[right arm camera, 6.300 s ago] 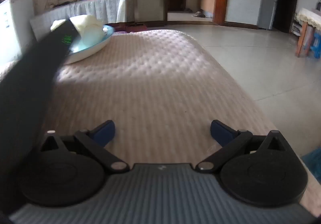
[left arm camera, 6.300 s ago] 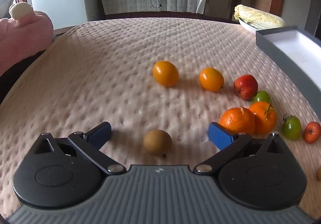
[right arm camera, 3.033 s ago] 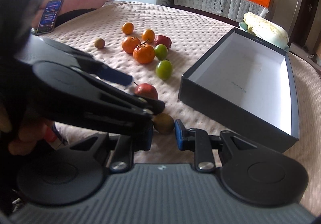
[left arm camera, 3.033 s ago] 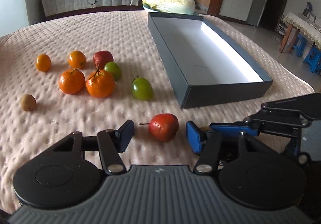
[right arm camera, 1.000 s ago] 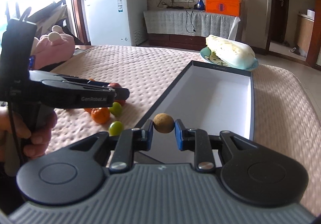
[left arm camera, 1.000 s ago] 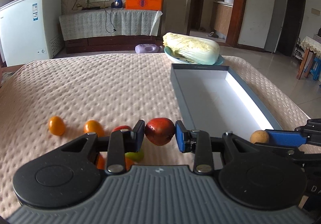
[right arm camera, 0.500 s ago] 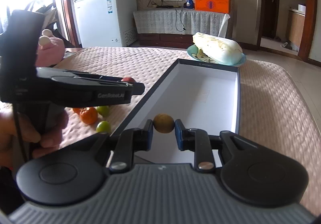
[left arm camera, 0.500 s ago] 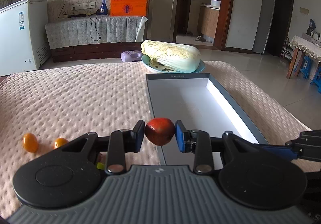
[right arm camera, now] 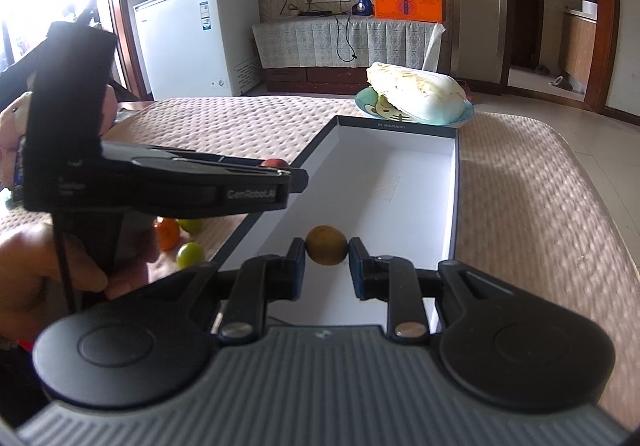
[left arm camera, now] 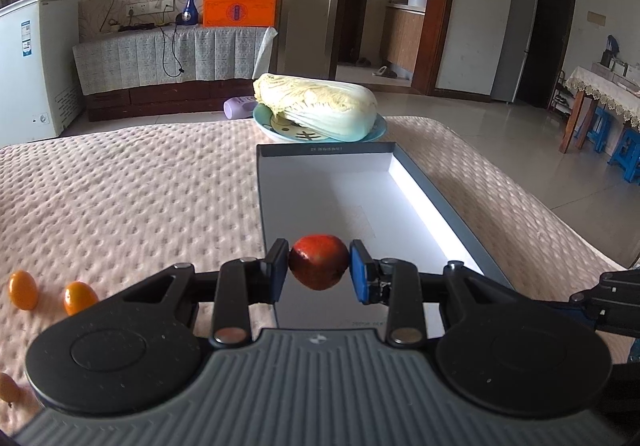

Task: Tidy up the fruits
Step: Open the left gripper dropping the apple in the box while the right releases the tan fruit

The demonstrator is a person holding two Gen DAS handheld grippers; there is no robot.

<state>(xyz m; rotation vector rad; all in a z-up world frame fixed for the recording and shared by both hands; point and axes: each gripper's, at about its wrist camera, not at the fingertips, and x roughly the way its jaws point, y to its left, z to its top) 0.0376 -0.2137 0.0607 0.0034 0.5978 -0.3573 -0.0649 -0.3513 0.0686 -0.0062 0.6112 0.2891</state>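
Red and round, a small fruit (left arm camera: 319,267) sits clamped between the jaws of the left gripper (left arm camera: 319,274), held above the near end of the grey box (left arm camera: 440,202). Right gripper (right arm camera: 327,268) jaws pinch a brown kiwi-like fruit (right arm camera: 326,245) over the same box's white floor. Two small oranges (left arm camera: 48,294) lie on the quilted bed (left arm camera: 140,198).

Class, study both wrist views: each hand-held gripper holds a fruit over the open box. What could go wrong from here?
1. The left hand-held gripper pinches the round red fruit only at its sides; it might slip out or bruise.
2. The brown fruit in the right hand-held gripper could roll along the box floor if released from a height.
3. Both grippers are close together over the box's near end, so they might collide.
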